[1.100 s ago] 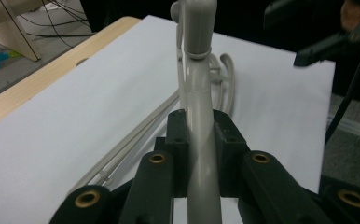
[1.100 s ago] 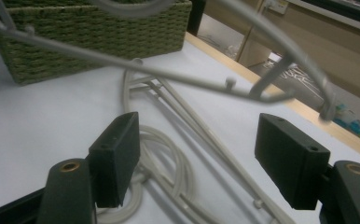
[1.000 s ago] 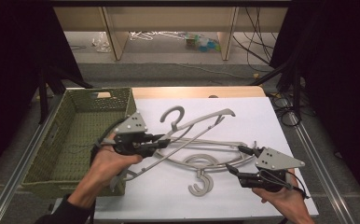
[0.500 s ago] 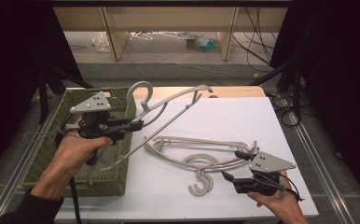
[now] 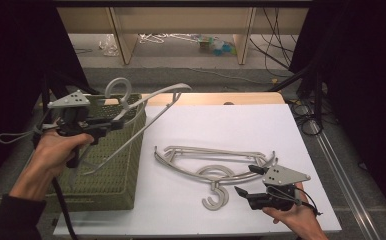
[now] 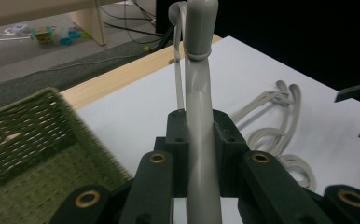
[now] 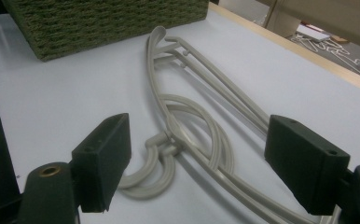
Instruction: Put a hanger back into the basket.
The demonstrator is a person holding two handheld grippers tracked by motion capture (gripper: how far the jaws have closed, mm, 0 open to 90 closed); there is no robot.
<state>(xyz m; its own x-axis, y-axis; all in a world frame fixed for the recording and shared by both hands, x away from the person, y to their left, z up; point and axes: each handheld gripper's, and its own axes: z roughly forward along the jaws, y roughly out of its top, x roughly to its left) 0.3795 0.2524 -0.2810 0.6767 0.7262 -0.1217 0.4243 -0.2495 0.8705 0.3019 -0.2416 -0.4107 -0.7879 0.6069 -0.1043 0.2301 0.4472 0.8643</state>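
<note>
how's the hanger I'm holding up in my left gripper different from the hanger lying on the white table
The held hanger is off the table, tilted above the green basket; the lying hanger rests flat on the white table. The left gripper is clamped on the held one; the right gripper sits open beside the lying one's hook. Both are pale grey plastic with the same curved shape.

no text, label, brand or number can be read anywhere.

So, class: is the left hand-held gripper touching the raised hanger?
Touching. The left gripper view shows the left hand-held gripper with both jaws clamped against the hanger bar.
</note>
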